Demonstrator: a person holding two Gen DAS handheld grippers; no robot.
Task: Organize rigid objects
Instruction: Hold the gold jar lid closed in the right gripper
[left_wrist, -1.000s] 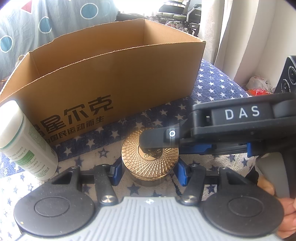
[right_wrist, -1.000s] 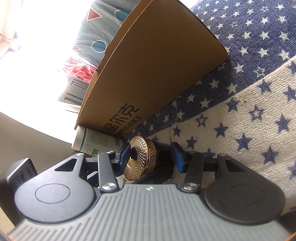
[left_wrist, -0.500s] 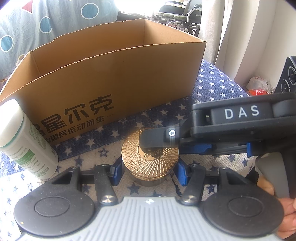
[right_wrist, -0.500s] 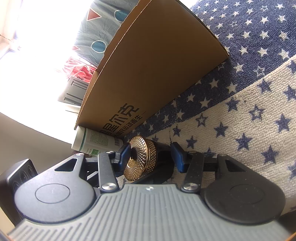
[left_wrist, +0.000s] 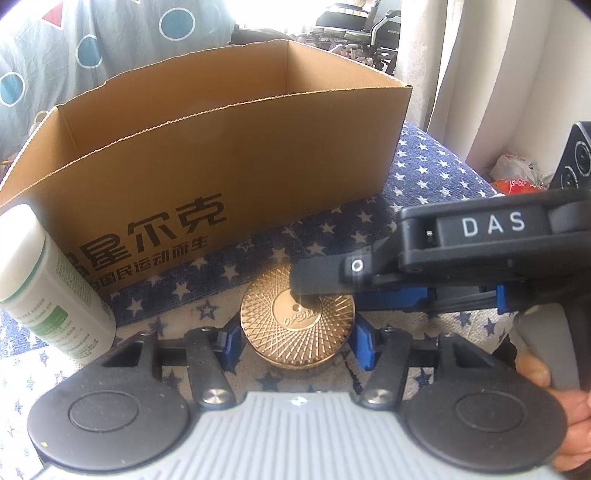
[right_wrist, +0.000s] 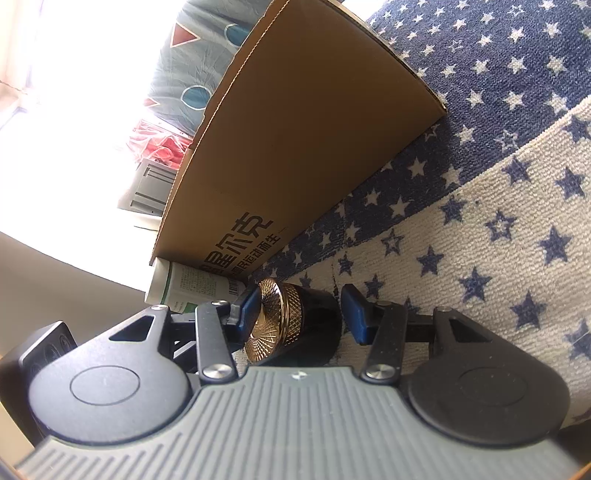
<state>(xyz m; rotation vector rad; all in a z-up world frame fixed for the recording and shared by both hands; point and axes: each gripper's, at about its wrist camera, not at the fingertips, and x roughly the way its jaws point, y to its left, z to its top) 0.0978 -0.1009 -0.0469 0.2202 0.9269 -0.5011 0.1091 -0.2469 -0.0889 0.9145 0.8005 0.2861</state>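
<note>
Gold-lidded jar (left_wrist: 297, 325) unmoved between my left claw's (left_wrist: 297, 341) 2 pads, seemingly clasped; right claw (right_wrist: 301, 314) parted; box (left_wrist: 229, 177) at 12 o'clock awaits.

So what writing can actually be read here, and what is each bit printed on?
"DAS": white letters on the right gripper.
"星尔克": large black characters on the cardboard box; a character before them is hidden by the bottle.
"国民运动而生": smaller line beneath, same box.
Engraved script on the gold lid of the jar: too small to read.
Green print and barcode on the white bottle: too blurred to read.
</note>
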